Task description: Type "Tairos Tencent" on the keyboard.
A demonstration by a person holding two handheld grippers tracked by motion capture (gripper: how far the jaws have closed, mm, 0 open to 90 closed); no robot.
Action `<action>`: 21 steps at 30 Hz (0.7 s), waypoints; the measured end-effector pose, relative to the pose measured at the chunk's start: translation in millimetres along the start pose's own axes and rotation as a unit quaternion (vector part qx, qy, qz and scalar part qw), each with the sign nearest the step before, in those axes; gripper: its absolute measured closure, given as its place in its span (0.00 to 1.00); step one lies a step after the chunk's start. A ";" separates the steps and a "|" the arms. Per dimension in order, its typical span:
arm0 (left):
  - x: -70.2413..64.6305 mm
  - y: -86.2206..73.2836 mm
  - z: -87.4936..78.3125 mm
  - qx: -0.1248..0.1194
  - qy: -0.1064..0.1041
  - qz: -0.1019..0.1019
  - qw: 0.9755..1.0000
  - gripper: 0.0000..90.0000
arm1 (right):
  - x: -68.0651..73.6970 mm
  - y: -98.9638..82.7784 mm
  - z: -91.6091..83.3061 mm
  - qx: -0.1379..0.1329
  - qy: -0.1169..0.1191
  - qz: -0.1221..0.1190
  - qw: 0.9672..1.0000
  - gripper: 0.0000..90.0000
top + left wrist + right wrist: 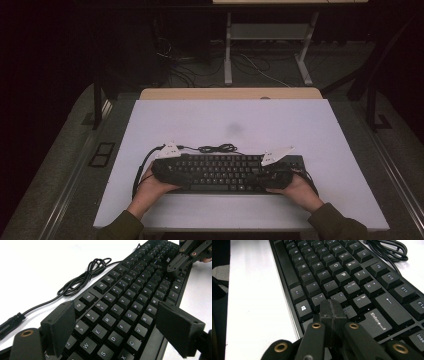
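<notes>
High view showed a black keyboard (227, 172) lying lengthwise across the near part of the white surface (230, 120), with a person's hands coming in at both of its ends. The left tongs (167, 170) sat over the keyboard's left end and the right tongs (277, 175) over its right end, each under a grey plate. The keyboard's cable (217, 148) lay coiled on the surface just behind it.

Left gripper view gave what the overhead picture was too small to tell: the left tongs (117, 325) stood spread, one pad toward the far edge of the keyboard (130, 297) and the other toward its near edge, with the letter keys between them and no pad pressing on anything. The same view caught the right tongs (175, 266) farther off, tip down on the keys near the other end, and the cable (82, 280) looped on the surface.

Right gripper view showed the right tongs (332, 311) pressed together into one point, resting on or just above the keys of the keyboard (342, 277) between the Windows key and Enter; I could not tell whether a key was pushed down.

Judged from this, the step in hand looked like a hold or key press at the right end while the left tongs stood free. A next move would likely call for the left tongs to settle on a key or close across the keyboard's width, squarely, so the board did not skid on the smooth surface.
</notes>
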State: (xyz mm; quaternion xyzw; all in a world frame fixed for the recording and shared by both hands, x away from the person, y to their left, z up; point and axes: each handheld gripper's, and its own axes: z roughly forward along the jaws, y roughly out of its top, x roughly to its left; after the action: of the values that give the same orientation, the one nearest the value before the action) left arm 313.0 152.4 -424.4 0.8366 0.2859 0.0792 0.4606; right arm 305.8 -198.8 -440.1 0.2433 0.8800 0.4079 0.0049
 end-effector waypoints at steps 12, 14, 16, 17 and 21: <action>-1.1 -2.7 -2.2 -0.006 -0.004 -0.006 1.000 0.18 | -1.0 5.8 -8.7 -0.032 0.001 0.008 0.999 0.86; -0.6 -3.4 -2.9 -0.004 -0.004 -0.006 1.000 0.19 | -1.8 7.3 -10.4 -0.040 -0.001 0.011 0.999 0.80; -1.0 -4.0 -2.7 -0.004 -0.005 -0.008 1.000 0.19 | -2.5 8.8 -11.7 -0.049 -0.001 0.017 0.999 0.68; -1.1 -4.1 -2.7 -0.005 -0.005 -0.008 1.000 0.19 | -2.9 9.4 -12.4 -0.053 -0.007 0.019 0.998 0.64; -2.1 -4.4 -3.3 -0.005 -0.004 -0.008 1.000 0.19 | -6.1 13.7 -14.0 -0.071 -0.016 0.027 0.997 0.48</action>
State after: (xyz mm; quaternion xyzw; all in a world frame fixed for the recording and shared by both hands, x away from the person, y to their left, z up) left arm 308.1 155.5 -425.9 0.8322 0.2899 0.0734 0.4668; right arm 314.1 -204.0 -422.0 0.2726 0.8416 0.4656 0.0248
